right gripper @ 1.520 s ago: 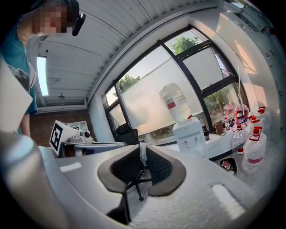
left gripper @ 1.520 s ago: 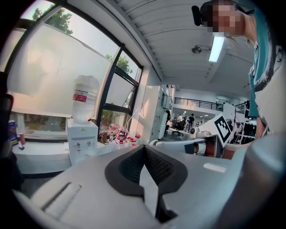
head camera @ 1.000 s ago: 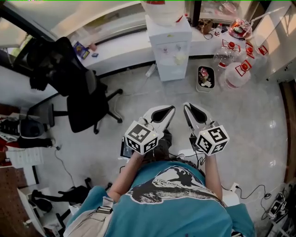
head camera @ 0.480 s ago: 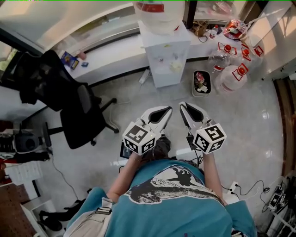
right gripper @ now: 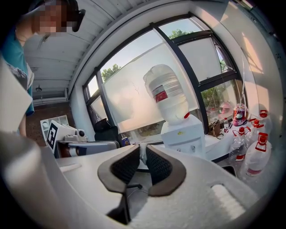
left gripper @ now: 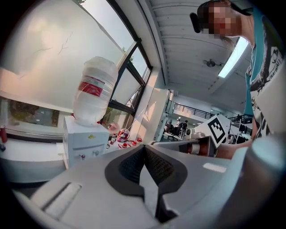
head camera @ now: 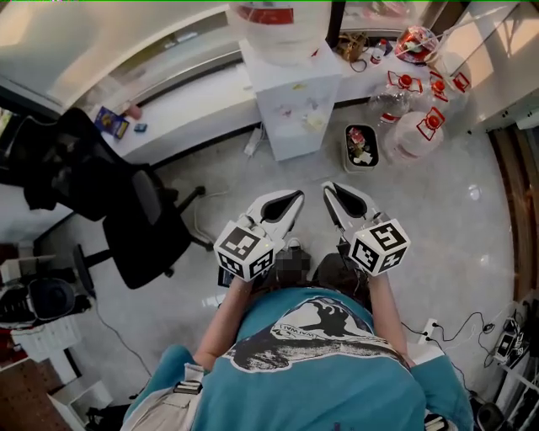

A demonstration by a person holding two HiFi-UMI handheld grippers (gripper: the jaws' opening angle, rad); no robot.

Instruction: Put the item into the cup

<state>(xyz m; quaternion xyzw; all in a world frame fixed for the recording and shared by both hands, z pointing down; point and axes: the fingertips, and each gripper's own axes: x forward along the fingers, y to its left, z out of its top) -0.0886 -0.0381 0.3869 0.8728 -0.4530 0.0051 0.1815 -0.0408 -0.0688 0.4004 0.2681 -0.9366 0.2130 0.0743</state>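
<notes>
A pale tiled floor (head camera: 438, 219) spreads below, with a white counter (head camera: 194, 93) along the upper left. A water dispenser (head camera: 290, 109) and a black office chair (head camera: 139, 223) stand ahead. The left gripper (head camera: 296, 195) has its jaws pressed together, while the right gripper (head camera: 330, 187) has its jaws slightly apart and empty.

Your left gripper (left gripper: 144, 147) and right gripper (right gripper: 140, 147): matt grey plastic shells, black ribbed pads (right gripper: 125, 167), rubbery look. Floor (head camera: 446, 219): glossy pale tile, throwing reflections. Bottles (head camera: 418, 135): clear shiny plastic. Chair (head camera: 147, 231): matt black fabric. Your shirt (head camera: 337, 387): teal cloth.

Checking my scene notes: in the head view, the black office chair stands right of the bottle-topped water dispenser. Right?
No. The head view shows the black office chair left of the water dispenser, which does carry a bottle on top.
</notes>
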